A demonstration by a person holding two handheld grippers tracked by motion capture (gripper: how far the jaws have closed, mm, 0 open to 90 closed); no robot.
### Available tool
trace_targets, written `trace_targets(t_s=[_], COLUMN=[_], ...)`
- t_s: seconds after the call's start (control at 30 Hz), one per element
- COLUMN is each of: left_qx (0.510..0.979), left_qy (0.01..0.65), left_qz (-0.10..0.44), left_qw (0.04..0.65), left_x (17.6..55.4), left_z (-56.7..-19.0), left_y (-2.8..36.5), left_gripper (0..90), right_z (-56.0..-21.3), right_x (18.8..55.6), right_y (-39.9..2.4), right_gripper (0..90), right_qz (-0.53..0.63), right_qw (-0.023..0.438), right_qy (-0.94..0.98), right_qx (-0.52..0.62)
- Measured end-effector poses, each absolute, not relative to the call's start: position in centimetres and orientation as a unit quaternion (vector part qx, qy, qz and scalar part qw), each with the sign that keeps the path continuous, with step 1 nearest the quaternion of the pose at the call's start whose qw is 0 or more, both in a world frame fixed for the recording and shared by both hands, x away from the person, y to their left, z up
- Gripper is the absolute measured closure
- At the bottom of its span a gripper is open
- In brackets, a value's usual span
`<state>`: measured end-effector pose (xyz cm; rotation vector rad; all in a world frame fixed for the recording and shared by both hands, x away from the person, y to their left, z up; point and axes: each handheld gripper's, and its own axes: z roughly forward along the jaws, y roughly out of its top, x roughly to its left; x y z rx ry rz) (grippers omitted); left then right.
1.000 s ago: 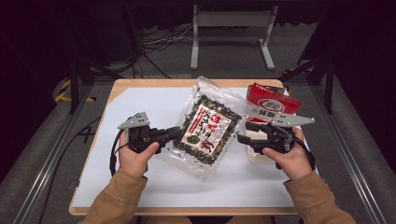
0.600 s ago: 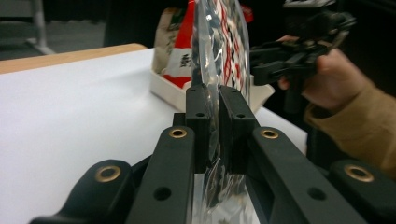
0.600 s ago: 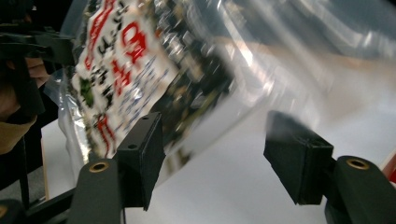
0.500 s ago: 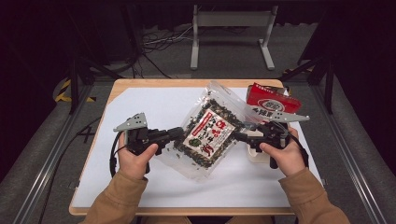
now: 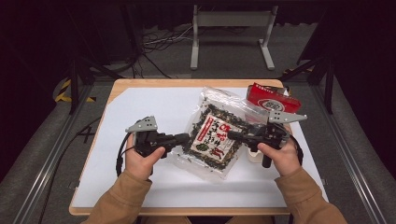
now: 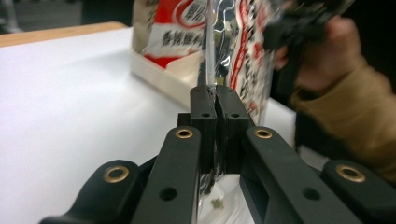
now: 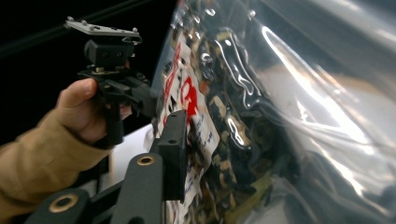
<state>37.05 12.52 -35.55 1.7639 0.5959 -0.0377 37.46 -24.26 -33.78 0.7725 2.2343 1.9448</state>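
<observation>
Tan sleeves (image 5: 122, 201); black tools topped with grey three-cornered plates (image 5: 142, 124).

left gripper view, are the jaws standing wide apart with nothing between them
No, the left gripper has its jaws pressed together on the edge of the clear snack bag.

Red snack packet (image 5: 271, 99) at the far right corner of the surface (image 5: 140, 107), lying partly in a shallow pale tray (image 6: 159, 79). Beyond the far edge, on the floor, a grey metal stand (image 5: 231, 21) and loose cables (image 5: 161, 44). Yellow-black tape (image 5: 63, 91) off the left edge.
</observation>
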Motion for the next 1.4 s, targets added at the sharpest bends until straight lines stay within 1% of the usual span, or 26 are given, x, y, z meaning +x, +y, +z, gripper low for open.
trace_targets(t_s=[0.2, 0.27, 0.3, 0.33, 0.53, 0.67, 0.7, 0.77, 0.8, 0.93, 1.1, 1.23, 1.37, 1.4], left_qx=[0.758, 0.761, 0.762, 0.761, 0.753, 0.753, 0.757, 0.762, 0.767, 0.771, 0.781, 0.797, 0.797, 0.799], left_qy=[0.261, 0.262, 0.262, 0.261, 0.25, 0.244, 0.243, 0.242, 0.239, 0.239, 0.237, 0.236, 0.249, 0.25], left_qz=[-0.012, -0.006, -0.004, -0.006, -0.017, -0.027, -0.022, -0.016, -0.005, 0.013, 0.041, 0.093, 0.09, 0.096], left_qw=[0.597, 0.593, 0.592, 0.594, 0.608, 0.611, 0.606, 0.6, 0.596, 0.59, 0.577, 0.548, 0.543, 0.538], left_x=[37.0, 37.0, 37.1, 37.2, 37.3, 37.4, 37.4, 37.5, 37.5, 37.5, 37.6, 37.8, 38.3, 38.4], left_z=[-35.6, -35.6, -35.7, -35.7, -35.7, -35.6, -35.6, -35.6, -35.5, -35.4, -35.3, -35.5, -35.8, -35.9], left_y=[12.5, 12.5, 12.5, 12.5, 12.7, 12.8, 12.8, 12.9, 13.0, 13.4, 13.9, 14.4, 15.0, 15.2], left_gripper=[86.4, 86.3, 86.2, 86.1, 85.5, 82.6, 82.1, 79.1, 77.3, 67.0, 60.1, 50.9, 46.7, 45.9], right_z=[-33.3, -33.1, -33.0, -32.9, -31.9, -31.2, -31.1, -30.8, -30.7, -29.9, -28.7, -27.6, -26.3, -26.0], right_x=[37.3, 37.2, 37.1, 37.1, 36.6, 36.3, 36.3, 36.2, 36.2, 36.1, 35.9, 35.6, 35.4, 35.4], right_y=[-24.2, -24.1, -24.1, -24.1, -23.9, -24.0, -24.0, -24.0, -24.1, -24.8, -25.7, -26.3, -27.1, -27.2], right_gripper=[66.9, 70.0, 72.9, 74.4, 75.8, 75.8, 75.9, 75.9, 75.9, 75.8, 75.8, 75.7, 75.7, 75.8], right_qz=[0.633, 0.632, 0.634, 0.637, 0.633, 0.631, 0.629, 0.626, 0.624, 0.621, 0.608, 0.6, 0.593, 0.59], right_qw=[0.042, 0.042, 0.039, 0.028, 0.032, 0.033, 0.035, 0.037, 0.038, 0.054, 0.075, 0.088, 0.101, 0.104], right_qy=[0.735, 0.737, 0.737, 0.736, 0.742, 0.746, 0.748, 0.751, 0.752, 0.754, 0.763, 0.768, 0.773, 0.774], right_qx=[0.241, 0.234, 0.231, 0.226, 0.218, 0.211, 0.208, 0.207, 0.206, 0.207, 0.207, 0.206, 0.203, 0.203])
